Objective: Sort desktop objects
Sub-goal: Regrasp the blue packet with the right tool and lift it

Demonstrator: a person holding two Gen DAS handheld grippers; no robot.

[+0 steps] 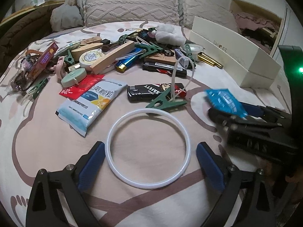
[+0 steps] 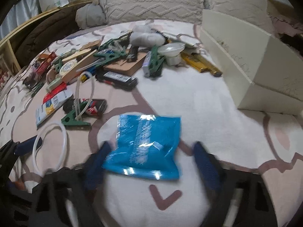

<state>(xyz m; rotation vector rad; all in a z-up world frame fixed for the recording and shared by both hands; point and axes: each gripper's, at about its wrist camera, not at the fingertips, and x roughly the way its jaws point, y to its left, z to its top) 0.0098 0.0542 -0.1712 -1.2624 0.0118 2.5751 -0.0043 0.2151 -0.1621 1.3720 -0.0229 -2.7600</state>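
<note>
White ring [image 1: 148, 148] lies between the left gripper [image 1: 150, 165] jaws, released; blue sachet [image 2: 144, 147] sits between the right gripper [image 2: 151, 162] jaws, toward ten o'clock, grip unclear

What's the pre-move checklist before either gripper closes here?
1. Left gripper jaws open, straddling the white ring: ok.
2. Left pads clear of the ring, neither touching it: ok.
3. Ring free of neighbours: not ok, the green clip touches or overlaps its far edge.
4. Blue packet between the right gripper pads: ok.
5. Right pads actually pressing on the packet: cannot tell, the right wrist view is blurred, and a gap shows on one side.
6. Cream box near for drop-off: ok in position; its inside is not visible.
</note>
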